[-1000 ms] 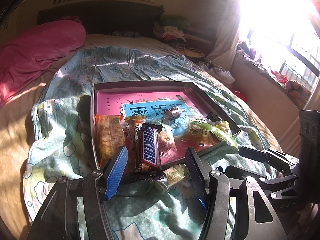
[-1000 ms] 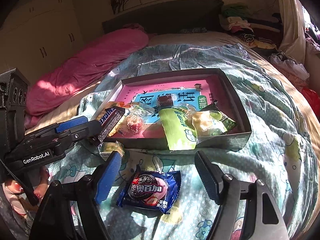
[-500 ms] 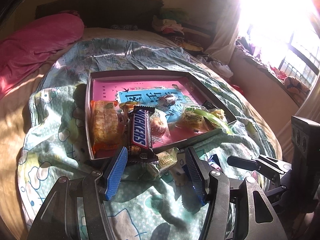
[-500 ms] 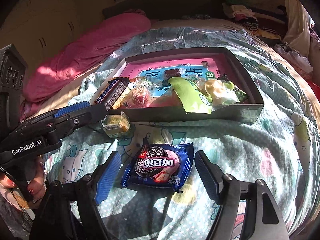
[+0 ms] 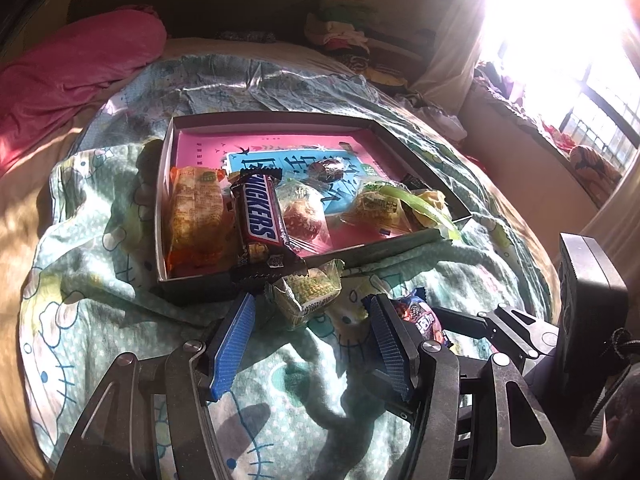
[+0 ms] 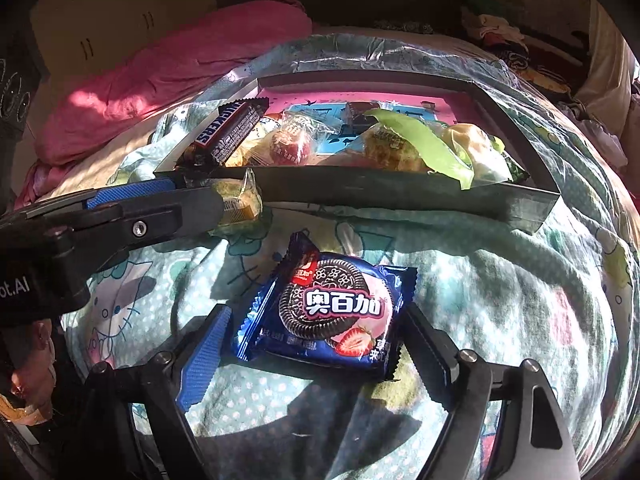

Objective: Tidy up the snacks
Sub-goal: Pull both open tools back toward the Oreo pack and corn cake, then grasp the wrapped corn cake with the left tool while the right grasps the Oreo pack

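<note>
A shallow grey box (image 5: 304, 120) with a pink book inside lies on the bedspread and holds several snacks. A Snickers bar (image 5: 260, 220) leans over its near rim. A small clear-wrapped green cake (image 5: 312, 292) lies on the cover just outside the box, just ahead of my open left gripper (image 5: 312, 336). A blue cookie packet (image 6: 324, 312) lies on the cover between the spread fingers of my open right gripper (image 6: 316, 348). The left gripper also shows in the right wrist view (image 6: 132, 208), next to the cake (image 6: 236, 200). The box shows there too (image 6: 400, 196).
A pink quilt (image 5: 76, 68) lies at the bed's far left. Piled clothes (image 5: 344, 36) sit by the headboard. A bright window (image 5: 560, 32) is on the right. The patterned bedspread (image 5: 100, 300) surrounds the box.
Both grippers have come lower and closer to the bed. The cookie packet now sits between the right fingers, and the green cake lies nearer the left fingertips. Both stay open.
</note>
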